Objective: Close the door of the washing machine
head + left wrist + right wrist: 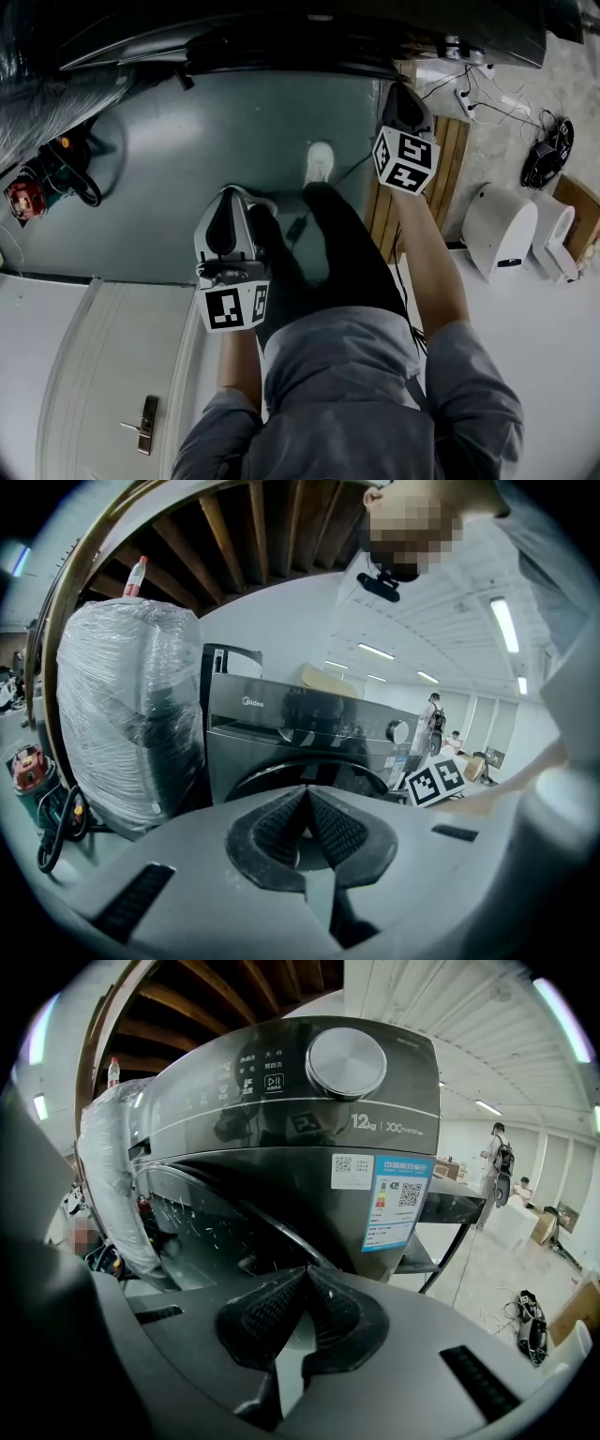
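Note:
The dark grey washing machine (281,37) stands at the top of the head view. The left gripper view shows its front (300,728) with the round door (281,772). The right gripper view shows it close up (309,1147), with the dial (347,1061), a label (398,1199) and the door's curved rim (272,1232). I cannot tell how far the door stands open. My left gripper (228,195) (307,791) is shut and empty, back from the machine. My right gripper (405,91) (305,1271) is shut and empty, close to the machine's right front corner.
A plastic-wrapped appliance (131,714) stands left of the machine, with a red power tool (25,199) and cables beside it. A white door panel (103,375) lies on the floor at lower left. A wooden pallet (450,178), white housings (502,230) and a power strip (469,94) lie right.

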Action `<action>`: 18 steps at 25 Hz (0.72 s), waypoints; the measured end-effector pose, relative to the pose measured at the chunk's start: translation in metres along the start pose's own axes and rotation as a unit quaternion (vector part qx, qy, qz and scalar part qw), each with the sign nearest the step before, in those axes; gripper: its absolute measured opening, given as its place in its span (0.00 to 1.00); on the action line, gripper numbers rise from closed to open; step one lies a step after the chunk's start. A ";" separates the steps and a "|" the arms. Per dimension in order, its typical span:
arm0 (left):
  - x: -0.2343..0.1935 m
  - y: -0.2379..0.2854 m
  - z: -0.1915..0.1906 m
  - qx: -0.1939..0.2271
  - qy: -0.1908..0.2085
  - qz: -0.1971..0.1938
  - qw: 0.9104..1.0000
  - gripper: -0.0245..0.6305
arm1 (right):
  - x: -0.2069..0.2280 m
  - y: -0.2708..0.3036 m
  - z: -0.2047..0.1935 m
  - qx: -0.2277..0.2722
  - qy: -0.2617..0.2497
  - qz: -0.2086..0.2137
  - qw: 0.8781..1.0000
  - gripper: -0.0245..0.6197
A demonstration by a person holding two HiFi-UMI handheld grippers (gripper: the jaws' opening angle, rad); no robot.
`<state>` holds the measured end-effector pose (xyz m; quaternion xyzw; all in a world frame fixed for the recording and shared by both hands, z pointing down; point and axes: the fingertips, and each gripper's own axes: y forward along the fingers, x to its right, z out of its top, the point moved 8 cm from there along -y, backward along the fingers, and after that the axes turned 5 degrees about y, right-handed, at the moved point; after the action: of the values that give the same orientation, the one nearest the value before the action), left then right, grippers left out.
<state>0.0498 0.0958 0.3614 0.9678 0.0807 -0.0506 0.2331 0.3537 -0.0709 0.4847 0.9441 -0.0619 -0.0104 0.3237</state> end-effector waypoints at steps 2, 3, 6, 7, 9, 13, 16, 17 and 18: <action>-0.001 0.002 0.001 -0.001 0.001 0.002 1.000 0.04 | 0.000 0.003 0.002 0.001 0.001 0.000 1.000 0.04; -0.001 0.003 0.001 -0.001 0.001 0.002 1.000 0.04 | 0.001 0.005 0.003 0.002 0.002 0.001 1.000 0.04; -0.001 0.006 0.002 -0.003 0.001 0.002 1.000 0.04 | 0.002 0.006 0.003 0.004 0.001 0.001 1.000 0.04; 0.000 0.008 0.002 -0.003 0.001 0.001 1.000 0.04 | 0.002 0.007 0.004 0.004 0.000 0.002 1.000 0.04; 0.001 0.011 0.003 -0.004 0.001 -0.001 1.000 0.04 | 0.003 0.009 0.005 0.003 -0.001 0.003 1.000 0.04; 0.003 0.016 0.003 -0.007 0.002 -0.005 1.000 0.04 | 0.003 0.010 0.005 0.004 -0.002 0.004 1.000 0.04; 0.003 0.018 0.004 -0.007 0.004 -0.007 1.000 0.04 | 0.004 0.011 0.005 0.004 0.002 0.004 1.000 0.04; 0.002 0.019 0.004 -0.007 0.005 -0.007 1.000 0.04 | 0.003 0.011 0.006 0.003 0.003 0.002 1.000 0.04; 0.002 0.019 0.005 -0.006 0.006 -0.007 1.000 0.04 | 0.003 0.012 0.006 0.002 0.004 0.001 1.000 0.04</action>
<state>0.0547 0.0769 0.3653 0.9660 0.0894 -0.0457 0.2383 0.3548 -0.0840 0.4872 0.9448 -0.0617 -0.0064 0.3218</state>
